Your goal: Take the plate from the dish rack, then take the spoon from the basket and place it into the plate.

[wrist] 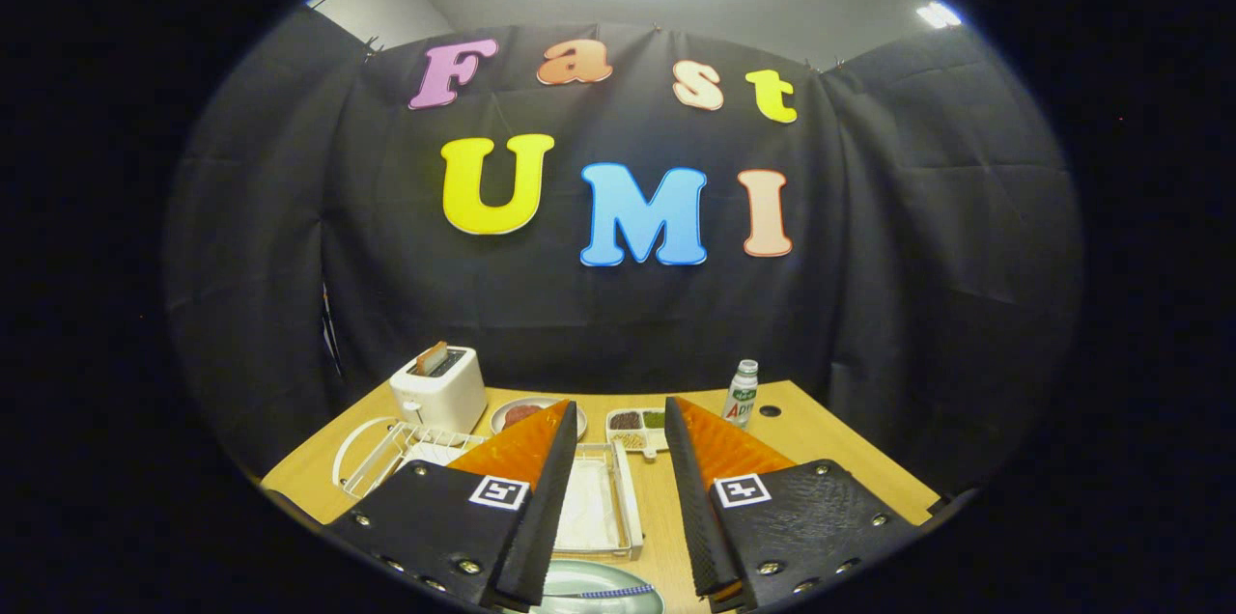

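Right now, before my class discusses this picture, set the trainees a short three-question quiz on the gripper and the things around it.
1. True or false: the gripper is shut on the spoon.
2. What stands just beyond the dish rack? A: toaster. B: kettle. C: saucepan.
3. Fill in: the spoon lies on the ____.

Key:
1. False: its fingers are apart and hold nothing.
2. A.
3. plate.

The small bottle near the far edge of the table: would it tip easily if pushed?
Probably yes. The bottle stands upright, tall and narrow, so a high push may topple it. It looks like light plastic. The hand-held gripper is open, far short of it.
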`<state>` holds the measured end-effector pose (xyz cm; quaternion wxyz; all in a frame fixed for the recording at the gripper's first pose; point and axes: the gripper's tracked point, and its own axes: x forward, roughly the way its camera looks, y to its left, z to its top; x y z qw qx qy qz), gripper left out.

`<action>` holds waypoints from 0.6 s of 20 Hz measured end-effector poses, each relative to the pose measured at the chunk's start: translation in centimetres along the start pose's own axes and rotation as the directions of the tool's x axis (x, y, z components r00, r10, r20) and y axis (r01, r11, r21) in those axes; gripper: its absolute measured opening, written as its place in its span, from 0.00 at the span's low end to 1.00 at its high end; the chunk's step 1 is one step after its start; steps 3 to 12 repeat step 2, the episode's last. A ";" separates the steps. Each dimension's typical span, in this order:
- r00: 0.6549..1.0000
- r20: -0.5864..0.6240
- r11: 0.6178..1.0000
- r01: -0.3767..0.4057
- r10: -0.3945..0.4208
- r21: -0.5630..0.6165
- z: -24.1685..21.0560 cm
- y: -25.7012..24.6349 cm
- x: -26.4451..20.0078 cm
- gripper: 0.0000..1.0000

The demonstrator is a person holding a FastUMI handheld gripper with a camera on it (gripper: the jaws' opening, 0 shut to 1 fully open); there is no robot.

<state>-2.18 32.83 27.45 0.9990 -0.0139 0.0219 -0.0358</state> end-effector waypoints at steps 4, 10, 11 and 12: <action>0.999 0.042 1.000 0.015 -0.016 0.010 1.8 -1.8 0.3 0.55; 0.999 0.042 1.000 0.015 -0.016 0.010 1.8 -1.8 0.3 0.55; 0.999 0.042 1.000 0.015 -0.016 0.010 1.8 -1.8 0.3 0.55; 0.999 0.042 1.000 0.015 -0.016 0.010 1.8 -1.8 0.3 0.55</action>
